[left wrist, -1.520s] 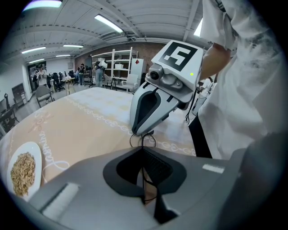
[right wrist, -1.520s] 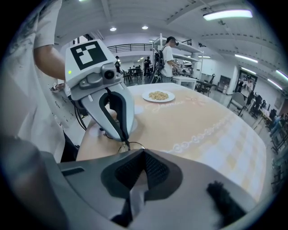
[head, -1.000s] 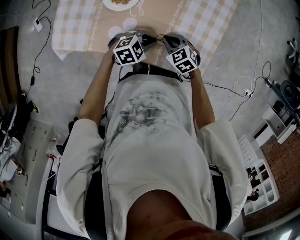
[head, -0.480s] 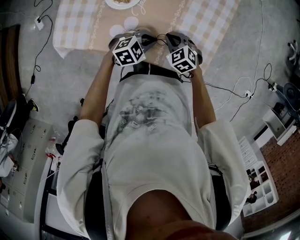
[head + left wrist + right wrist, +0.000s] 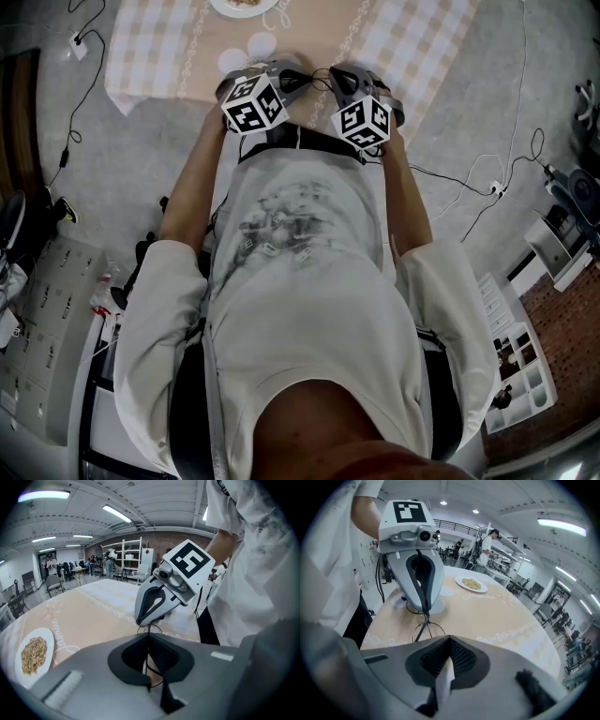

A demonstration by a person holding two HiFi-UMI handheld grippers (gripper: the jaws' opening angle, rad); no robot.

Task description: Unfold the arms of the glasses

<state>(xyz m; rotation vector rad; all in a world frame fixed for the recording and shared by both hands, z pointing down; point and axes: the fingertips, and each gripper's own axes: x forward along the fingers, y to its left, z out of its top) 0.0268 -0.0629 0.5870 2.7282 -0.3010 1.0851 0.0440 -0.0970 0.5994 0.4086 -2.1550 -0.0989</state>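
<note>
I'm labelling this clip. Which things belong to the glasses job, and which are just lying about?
In the job: glasses, left gripper, right gripper, both shut on them.
Lying about: plate of food, two white discs.

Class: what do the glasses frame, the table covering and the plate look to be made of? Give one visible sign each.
Glasses frame: probably metal wire, dark; hair-thin rim and arm.
Table covering: cloth, matte; printed or stitched scrolls, checked border draping off the edge.
Plate: perhaps ceramic or plastic; smooth, white.
</note>
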